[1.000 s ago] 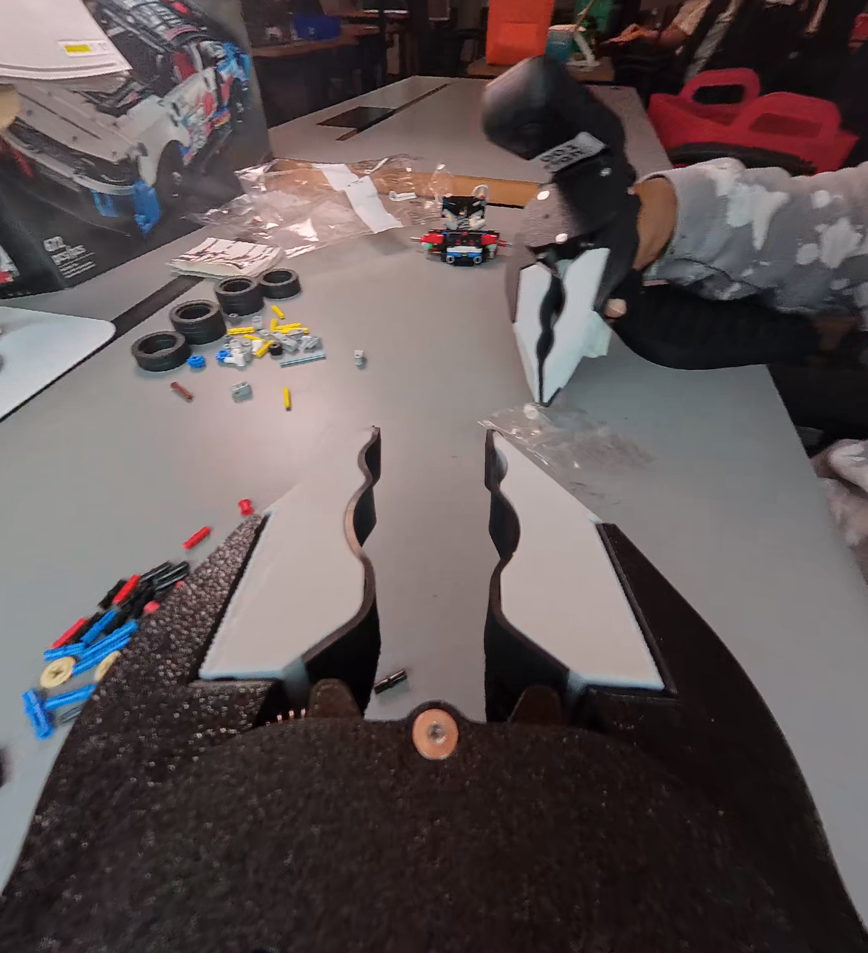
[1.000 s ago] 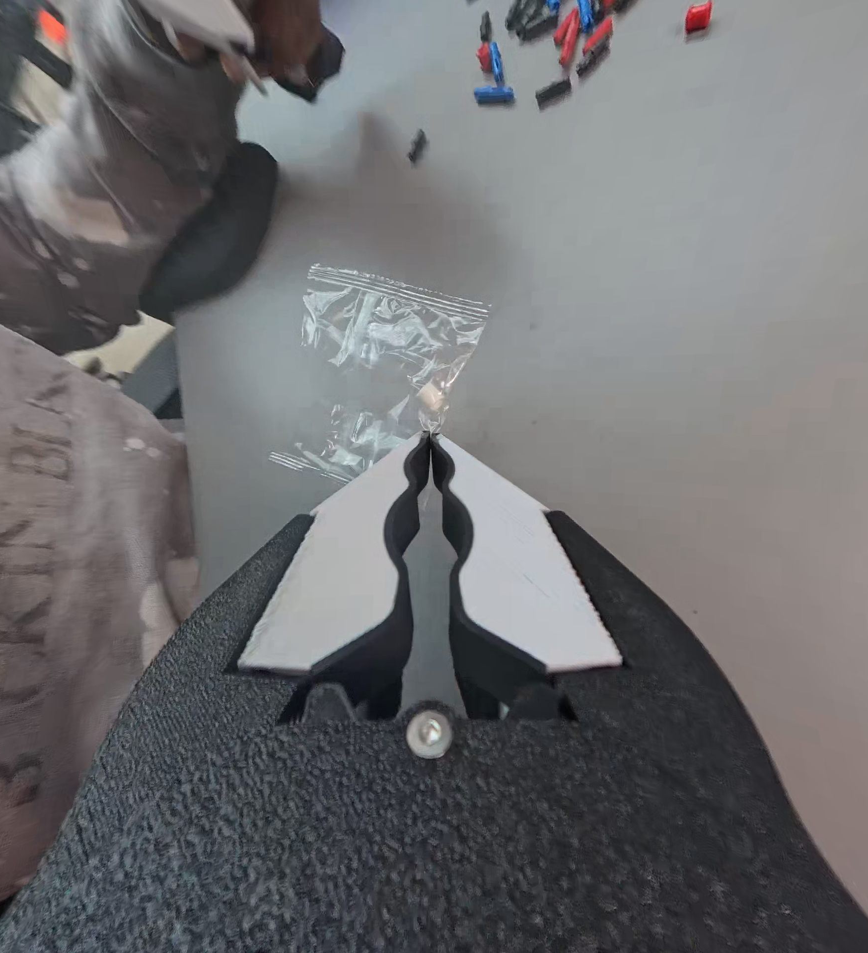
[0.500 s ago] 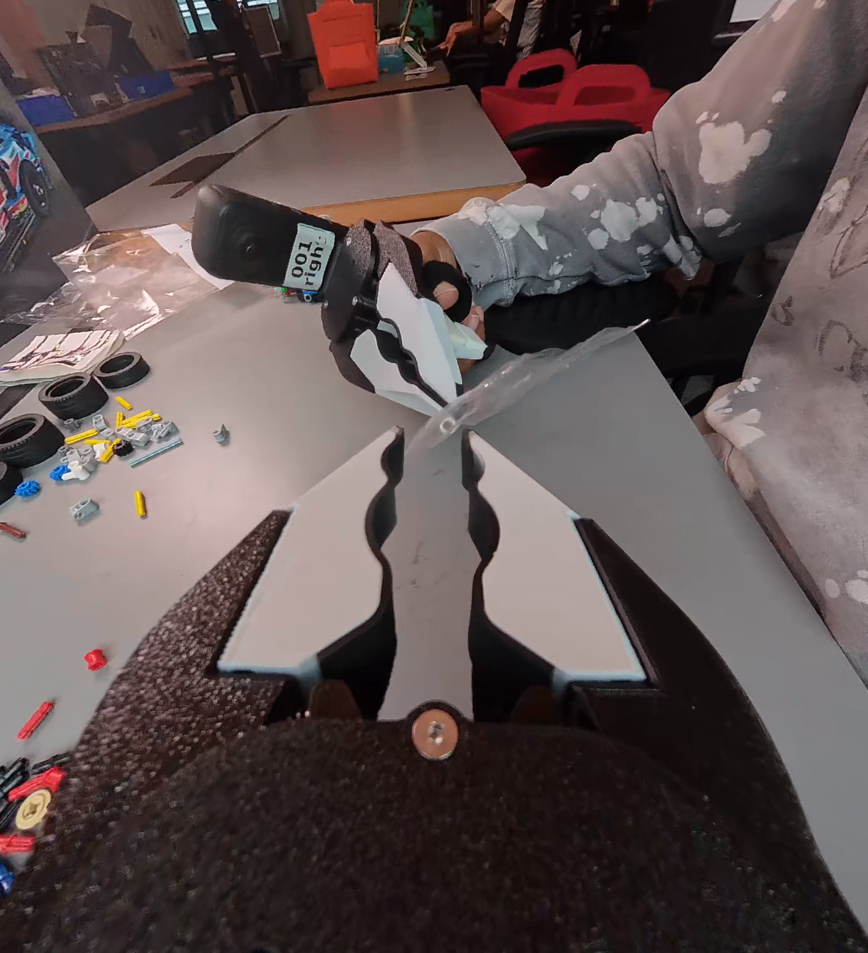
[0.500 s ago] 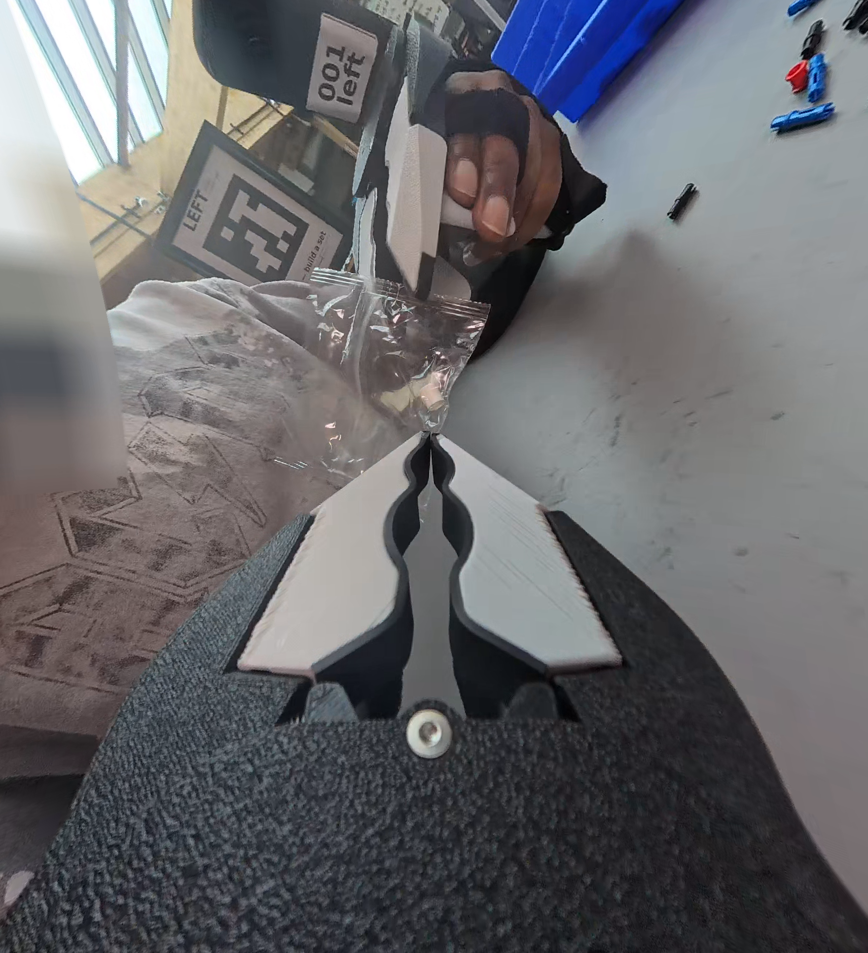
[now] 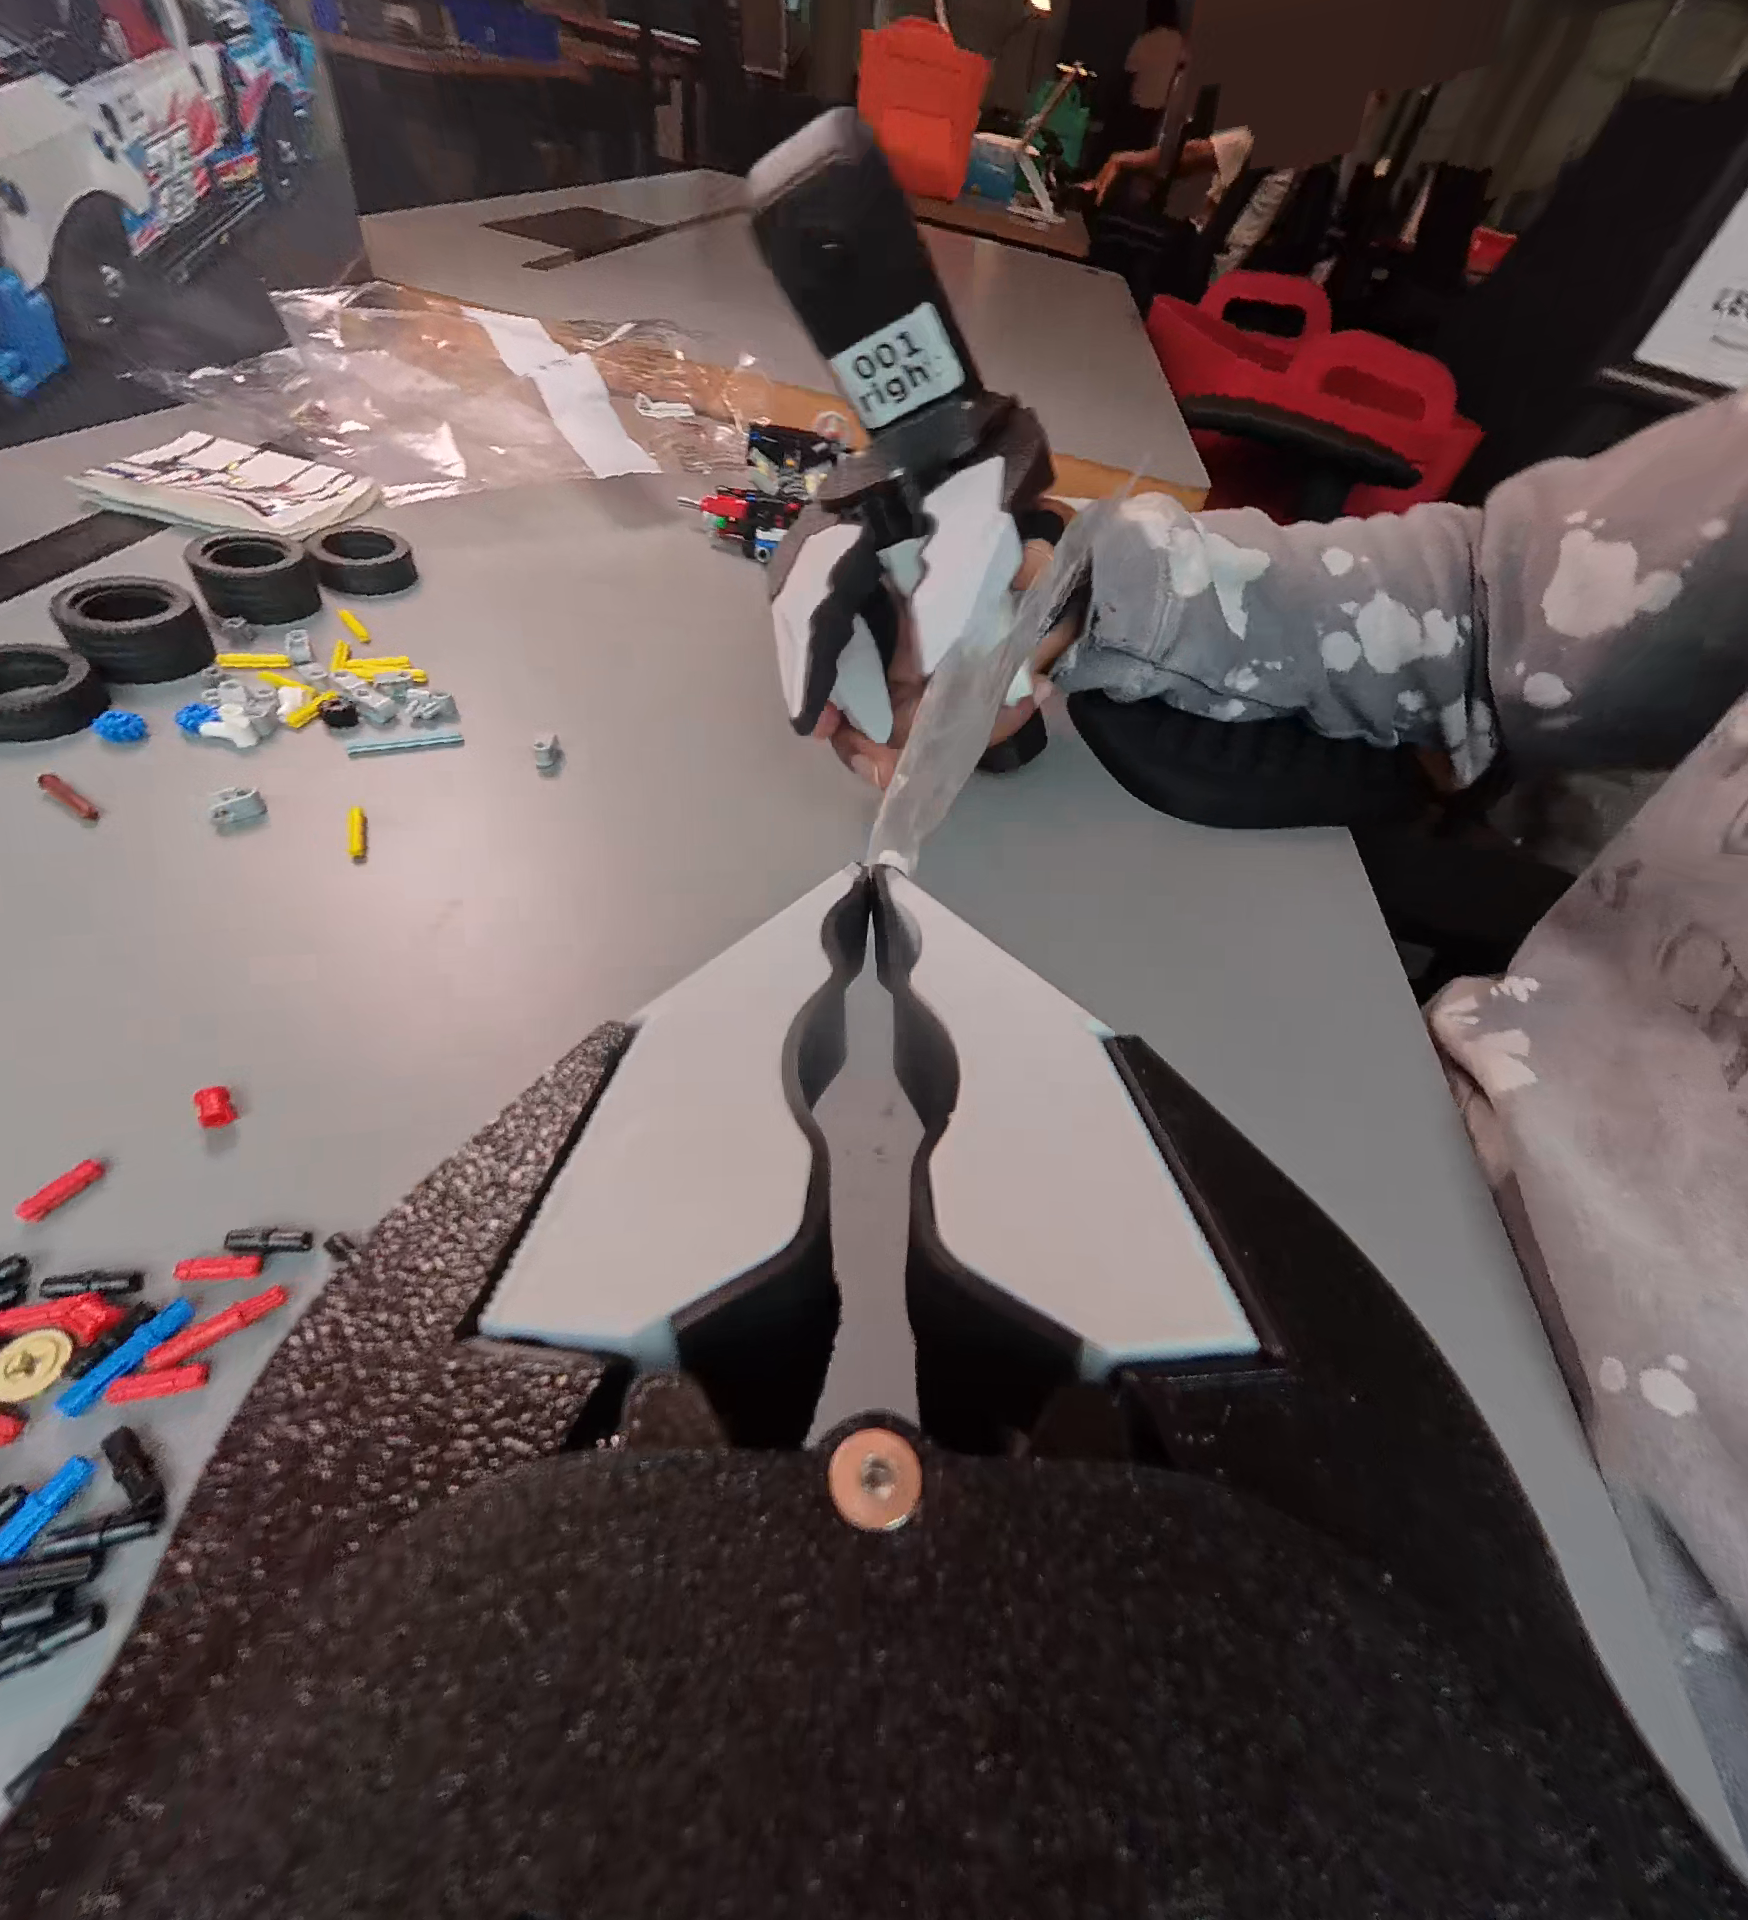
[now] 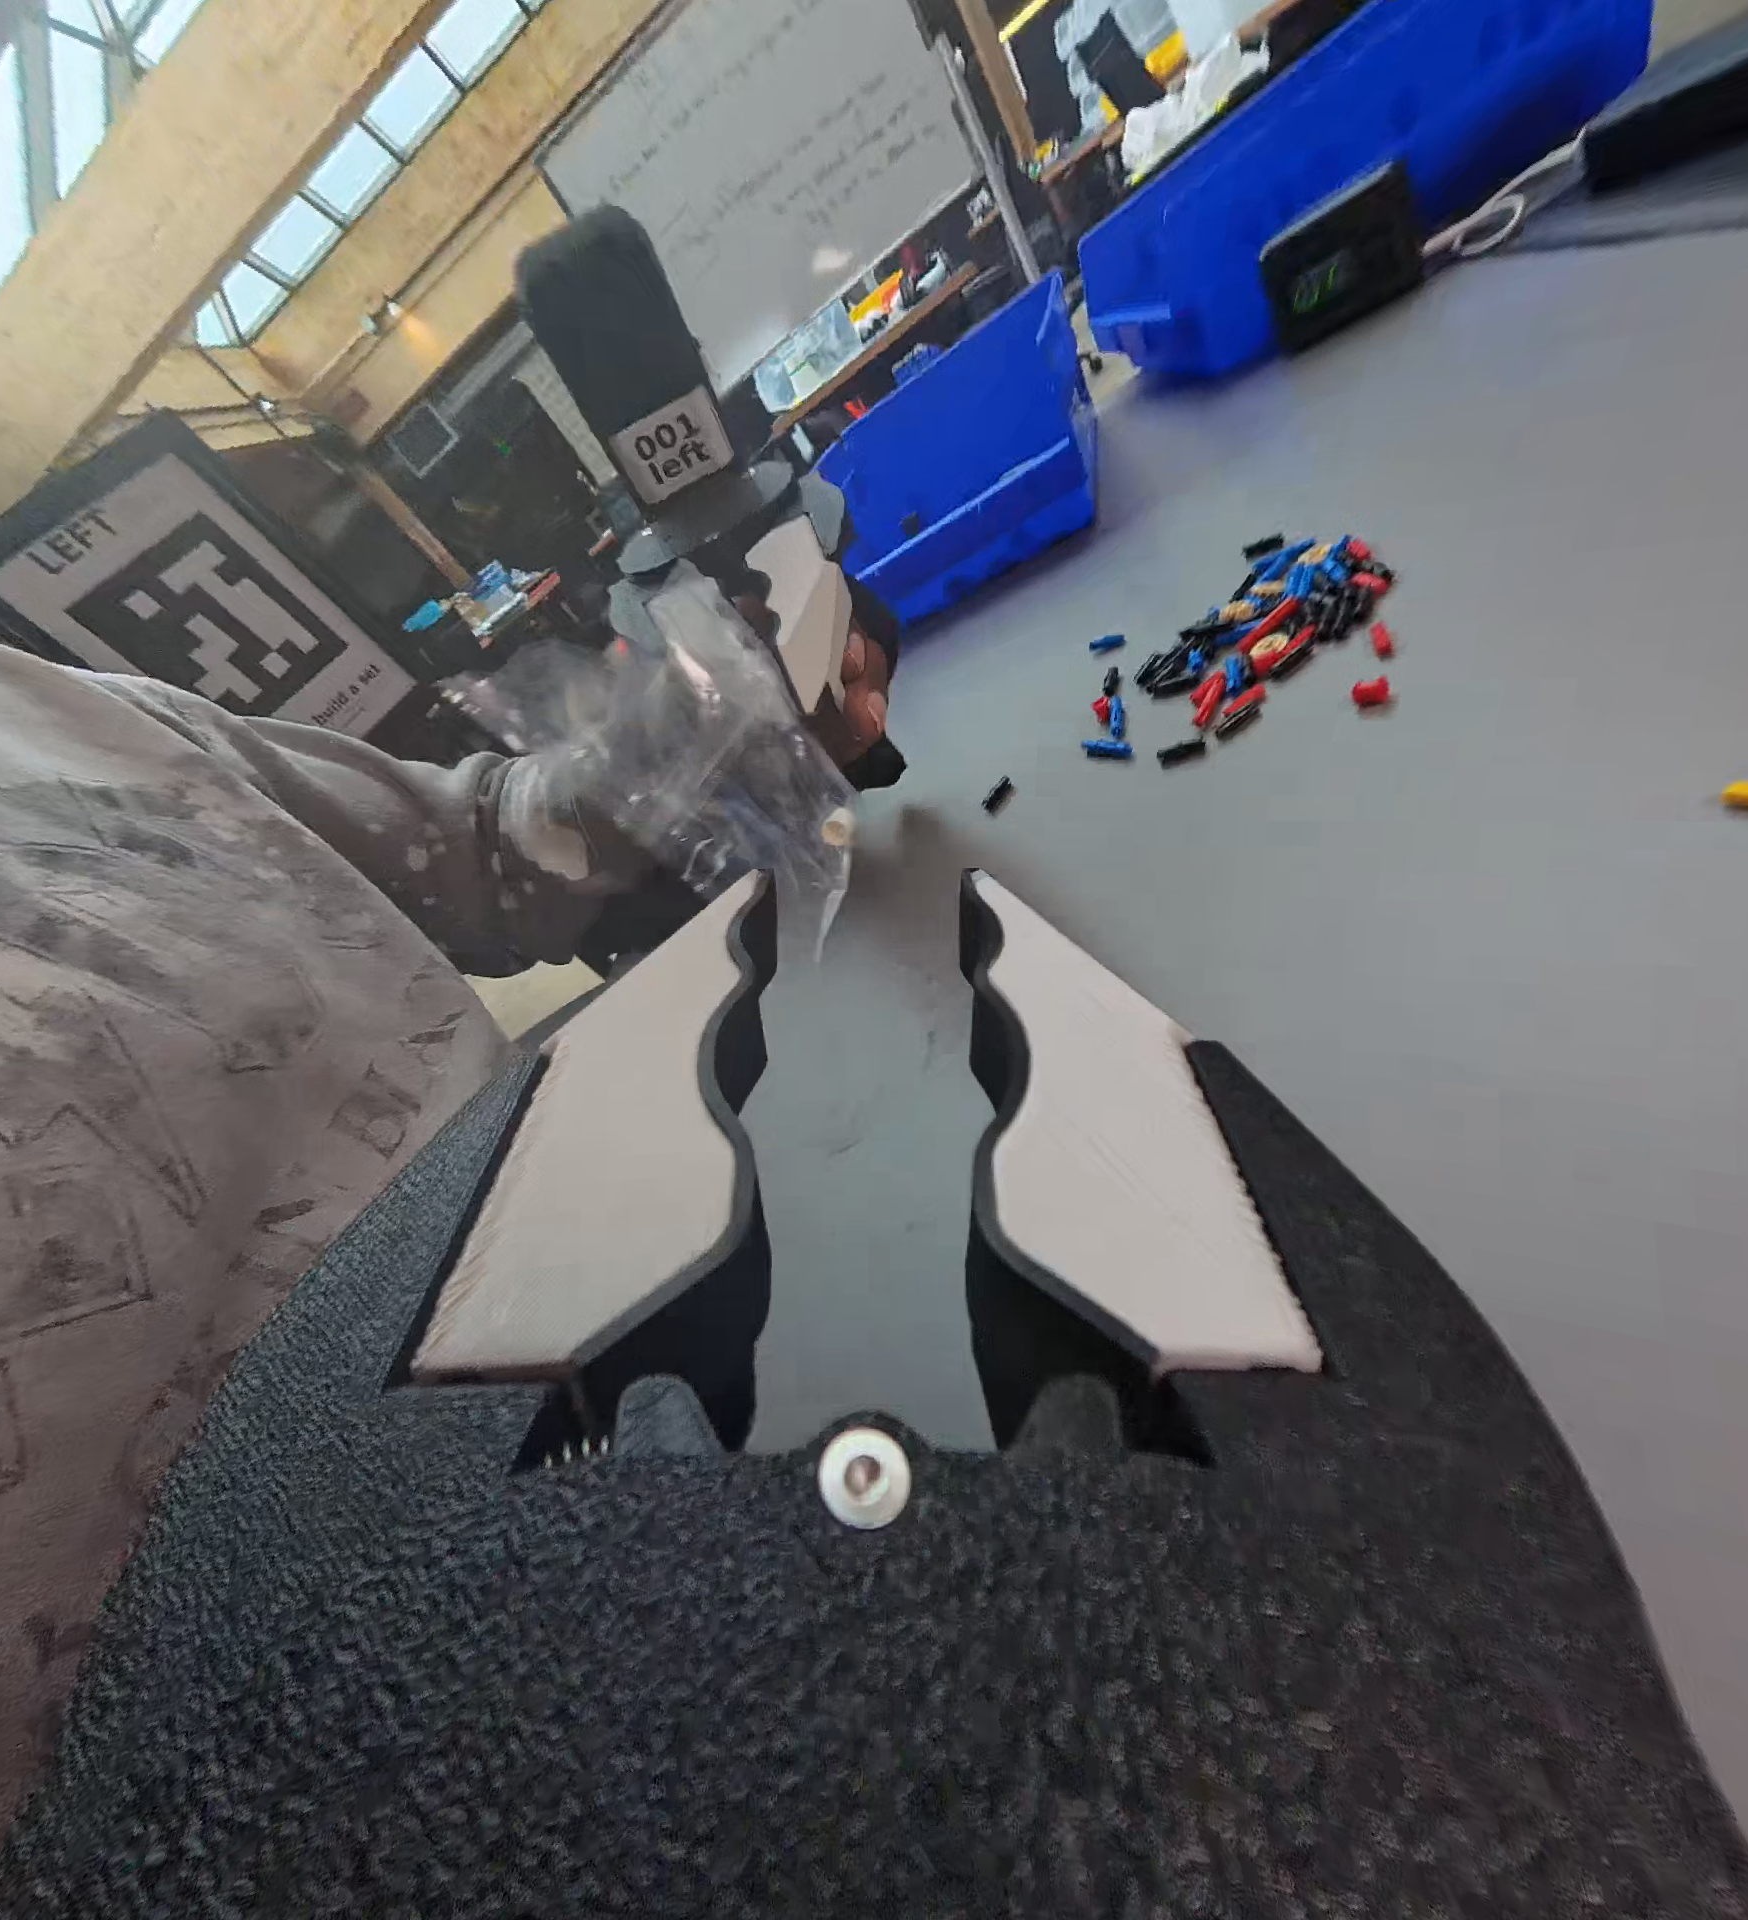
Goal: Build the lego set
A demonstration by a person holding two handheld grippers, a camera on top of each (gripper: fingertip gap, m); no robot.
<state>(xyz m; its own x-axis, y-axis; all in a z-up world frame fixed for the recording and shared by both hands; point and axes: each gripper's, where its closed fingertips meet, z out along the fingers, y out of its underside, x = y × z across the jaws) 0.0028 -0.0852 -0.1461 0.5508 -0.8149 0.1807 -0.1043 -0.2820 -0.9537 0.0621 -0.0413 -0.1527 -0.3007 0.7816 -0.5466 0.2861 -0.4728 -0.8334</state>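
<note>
My left gripper (image 5: 868, 871) is shut on one edge of a clear plastic bag (image 5: 937, 748) and holds it above the grey table (image 5: 537, 987). The bag stretches up towards my right gripper (image 5: 849, 675), which is held behind it with its fingers apart. In the right wrist view my right gripper (image 6: 865, 883) is open. The bag (image 6: 683, 748) hangs in front of it, its lower corner just beside the left finger (image 6: 735, 935), not pinched. A small tan piece (image 6: 837, 828) lies inside the bag. The left gripper (image 6: 797, 613) shows behind the bag.
Several black tyres (image 5: 127, 623) and yellow and grey pieces (image 5: 330, 686) lie at the left. A small built model (image 5: 766, 488) stands farther back. A pile of red, blue and black pins (image 6: 1265, 634) lies on the table. Blue bins (image 6: 963, 478) stand behind. Some 8 cm of space lies between my two pairs of fingers.
My right gripper lifted the bag off the table, then opened and let it go. My left gripper closed on the bag's edge and now holds it.
</note>
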